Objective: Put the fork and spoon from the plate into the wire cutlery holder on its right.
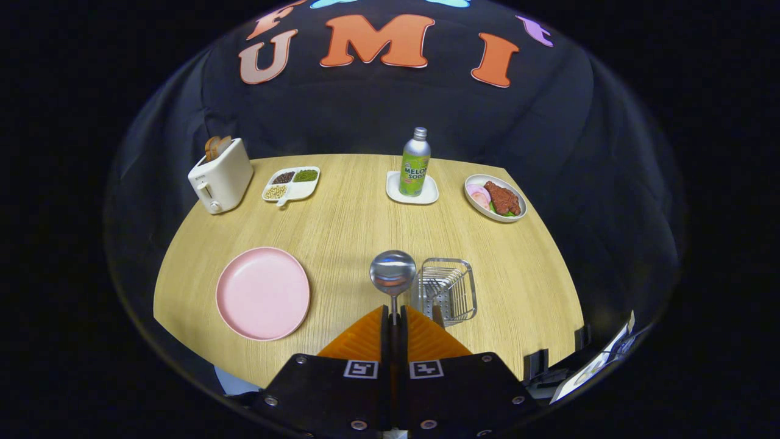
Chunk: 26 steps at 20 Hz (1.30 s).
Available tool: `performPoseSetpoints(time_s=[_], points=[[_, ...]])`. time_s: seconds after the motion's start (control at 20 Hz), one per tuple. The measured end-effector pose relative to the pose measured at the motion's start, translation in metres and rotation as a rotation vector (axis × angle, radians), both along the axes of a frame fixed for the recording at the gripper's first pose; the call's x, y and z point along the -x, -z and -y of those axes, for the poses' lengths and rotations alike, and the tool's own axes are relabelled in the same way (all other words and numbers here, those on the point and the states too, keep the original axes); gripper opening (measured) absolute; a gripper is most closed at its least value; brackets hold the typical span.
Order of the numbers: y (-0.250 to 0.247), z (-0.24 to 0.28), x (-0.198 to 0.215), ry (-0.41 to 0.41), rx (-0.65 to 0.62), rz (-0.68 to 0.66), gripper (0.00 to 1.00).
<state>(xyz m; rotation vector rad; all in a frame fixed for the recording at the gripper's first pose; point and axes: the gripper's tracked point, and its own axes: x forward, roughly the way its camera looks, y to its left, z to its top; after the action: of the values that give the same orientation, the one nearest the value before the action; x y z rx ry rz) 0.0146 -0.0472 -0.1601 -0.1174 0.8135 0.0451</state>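
My gripper (393, 318) is shut on the handle of a metal spoon (393, 272), whose round bowl stands up just ahead of the fingertips, above the table. The wire cutlery holder (448, 289) sits on the table just right of the spoon and the fingers. Something thin seems to lie inside it, but I cannot tell what. The pink plate (263, 292) lies to the left of the fingers with nothing on it.
Along the back of the wooden table (347, 225) stand a white toaster (220, 177) with bread, a divided dish of beans (291, 184), a soda bottle (415, 163) on a white coaster, and a plate of food (495, 198). The table's front edge is close below the fingers.
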Motion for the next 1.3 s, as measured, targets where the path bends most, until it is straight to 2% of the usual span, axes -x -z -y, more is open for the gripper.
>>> performPoseSetpoints(time_s=[0.55, 1.3], points=[[0.025, 0.049, -0.009, 0.033, 0.035, -0.163, 0.04], [0.058, 0.056, -0.042, -0.017, 0.122, -0.383, 0.05]])
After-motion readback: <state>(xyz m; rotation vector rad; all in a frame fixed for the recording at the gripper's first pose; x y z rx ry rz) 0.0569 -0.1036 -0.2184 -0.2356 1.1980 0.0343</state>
